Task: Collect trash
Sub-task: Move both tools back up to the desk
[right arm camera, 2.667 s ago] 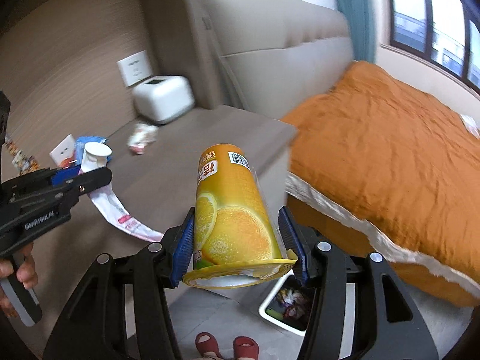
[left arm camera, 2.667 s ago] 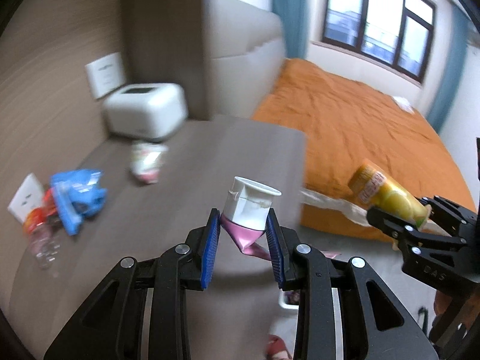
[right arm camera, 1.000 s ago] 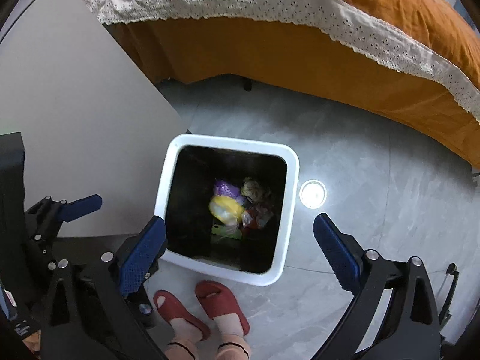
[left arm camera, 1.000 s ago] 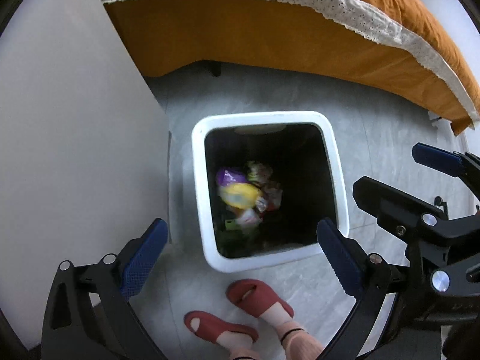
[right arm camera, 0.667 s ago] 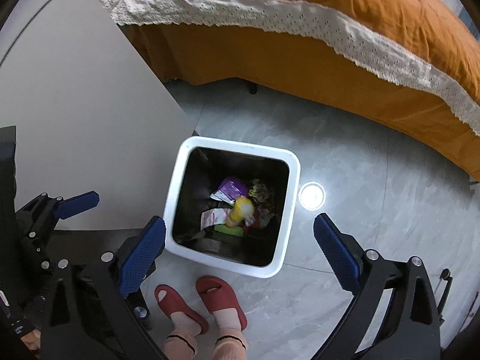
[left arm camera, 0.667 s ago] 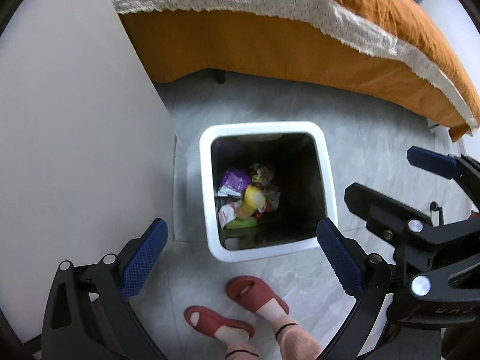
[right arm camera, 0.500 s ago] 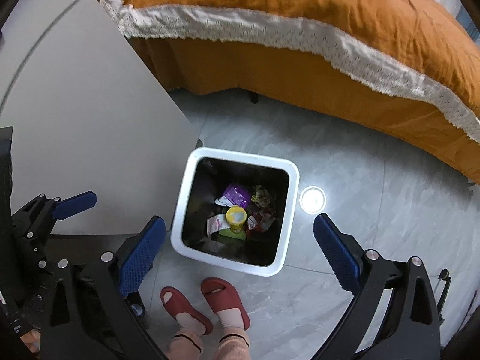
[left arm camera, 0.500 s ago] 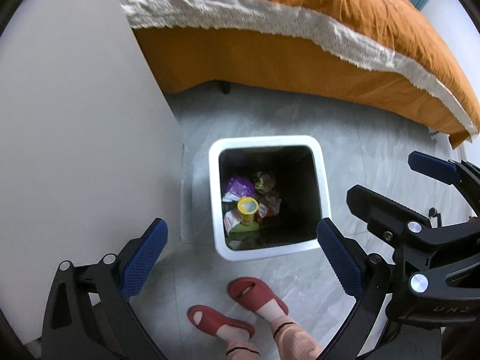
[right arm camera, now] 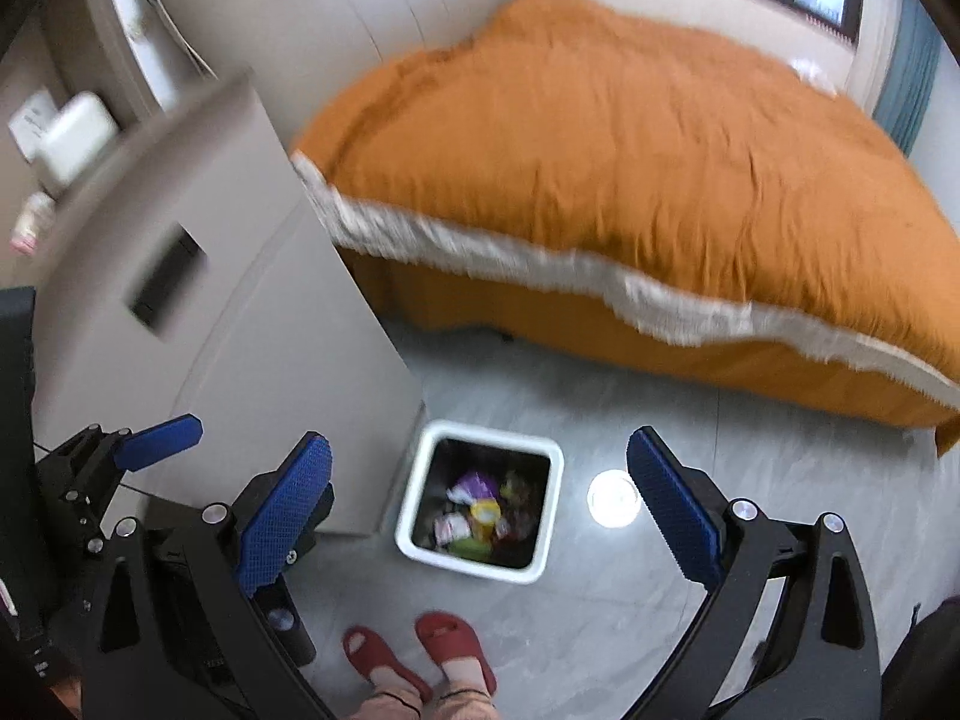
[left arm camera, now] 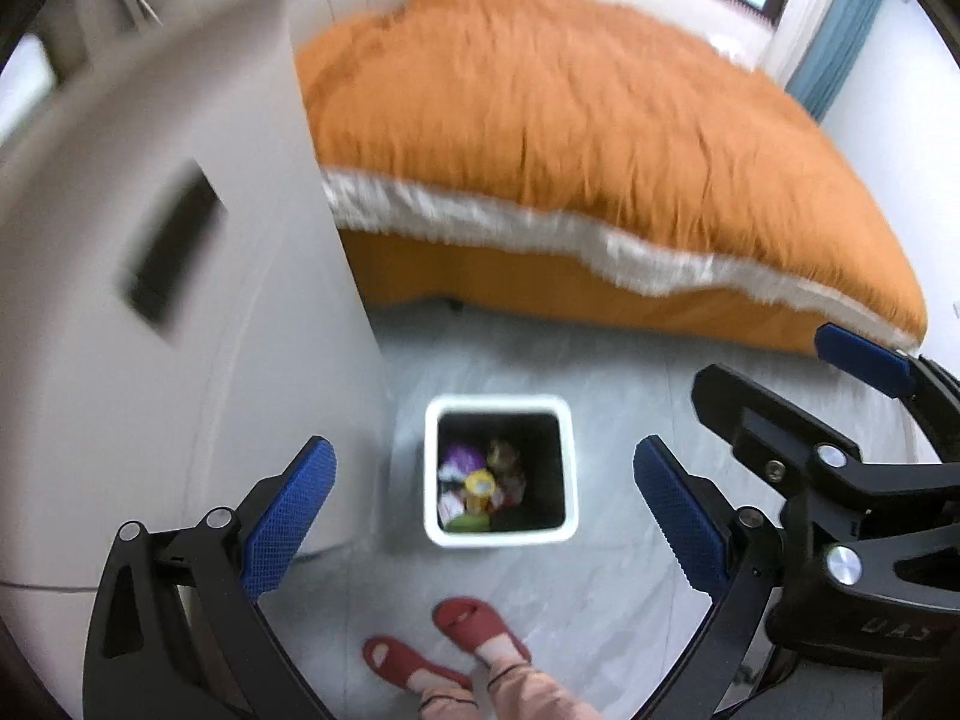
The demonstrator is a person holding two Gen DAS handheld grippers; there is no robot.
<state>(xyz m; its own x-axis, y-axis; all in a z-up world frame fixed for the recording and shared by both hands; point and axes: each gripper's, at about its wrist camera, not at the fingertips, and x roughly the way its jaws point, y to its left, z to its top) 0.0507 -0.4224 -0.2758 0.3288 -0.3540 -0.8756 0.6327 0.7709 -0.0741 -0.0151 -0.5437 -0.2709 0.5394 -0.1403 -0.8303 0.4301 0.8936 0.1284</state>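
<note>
White square bin [left arm camera: 499, 534] on the grey floor [left arm camera: 630, 420], mouth upward, just right of the pale surface [left arm camera: 180, 360] and near the orange bed [left arm camera: 570, 120]; it holds crumpled trash [left arm camera: 474, 489], including a yellow cup standing open end up, its long axis vertical. Left tool [left arm camera: 483, 504] and right tool [right arm camera: 480, 504] both hang above it with fingers wide apart and empty.

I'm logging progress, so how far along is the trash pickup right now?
Done: a yellow can and wrappers lie in the white bin. In hand: nothing; the left claw and right claw are both open and empty. Left: at least one small item remains on the table.
</note>
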